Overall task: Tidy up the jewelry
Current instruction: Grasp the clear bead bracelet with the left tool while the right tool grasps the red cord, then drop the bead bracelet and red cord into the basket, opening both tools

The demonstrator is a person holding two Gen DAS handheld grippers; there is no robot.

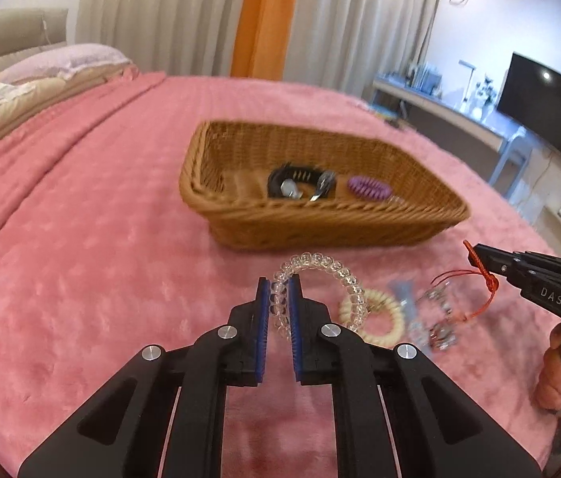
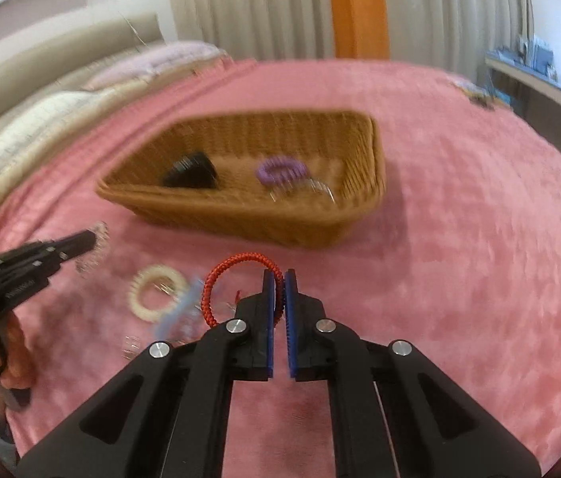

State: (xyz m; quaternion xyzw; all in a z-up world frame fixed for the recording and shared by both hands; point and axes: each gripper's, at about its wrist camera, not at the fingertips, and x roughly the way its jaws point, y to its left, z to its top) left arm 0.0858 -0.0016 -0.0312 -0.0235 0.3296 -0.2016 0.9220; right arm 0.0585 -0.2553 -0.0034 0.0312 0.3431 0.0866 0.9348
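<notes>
A wicker basket [image 1: 419,219] [image 2: 240,215] sits on the pink bedspread and holds a black hair tie [image 1: 300,177] [image 2: 192,175], a purple coil tie [image 1: 368,187] [image 2: 280,169] and a small clear piece. My left gripper [image 1: 280,283] is shut on a clear bead bracelet [image 1: 320,263], held just in front of the basket. My right gripper [image 2: 279,275] is shut on a red braided bracelet [image 2: 216,279] [image 1: 479,263]. A cream coil tie [image 1: 388,330] [image 2: 153,292] and a blurred pale blue and silver piece [image 1: 431,318] lie on the bedspread between the grippers.
The pink bedspread [image 1: 81,239] covers the bed, with pillows [image 1: 21,87] at the far left. Curtains [image 1: 200,12] hang behind. A desk with a monitor [image 1: 547,91] stands at the right, off the bed.
</notes>
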